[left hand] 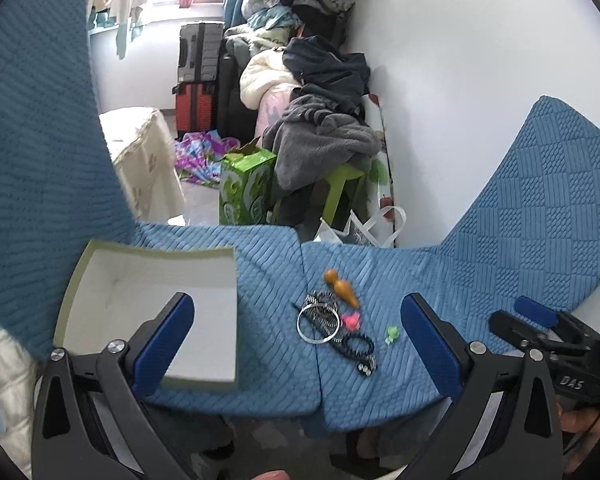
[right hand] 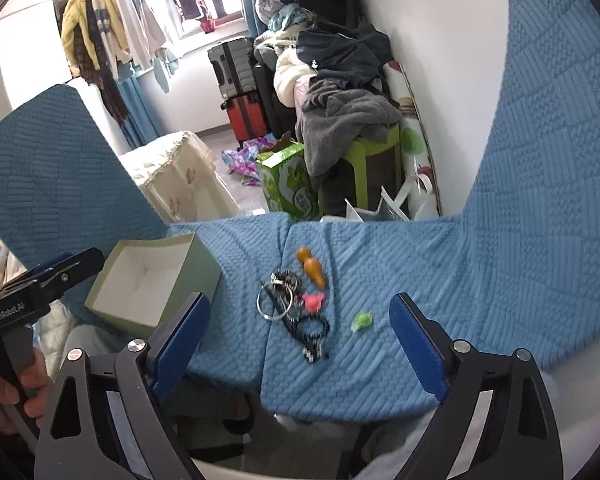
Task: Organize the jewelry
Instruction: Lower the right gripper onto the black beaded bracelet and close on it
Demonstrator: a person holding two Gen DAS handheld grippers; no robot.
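A small pile of jewelry lies on a blue quilted cushion (left hand: 440,280): a silver bangle (left hand: 318,323), a black bead bracelet (left hand: 358,346), a pink piece (left hand: 351,320), a small green piece (left hand: 392,333) and an orange wooden piece (left hand: 342,287). An open, empty green box with a white inside (left hand: 152,312) stands to the left of the pile. My left gripper (left hand: 298,312) is open above the cushion, empty. My right gripper (right hand: 300,320) is open and empty, above the pile (right hand: 292,300). The box (right hand: 152,280) lies to its left.
The cushion's front edge drops off below the grippers. Blue chair backs (right hand: 560,120) rise left and right. Beyond lie a green carton (left hand: 246,188), a green stool (left hand: 340,192) with piled clothes, suitcases (left hand: 196,80), a white bag (left hand: 364,228) and a white wall.
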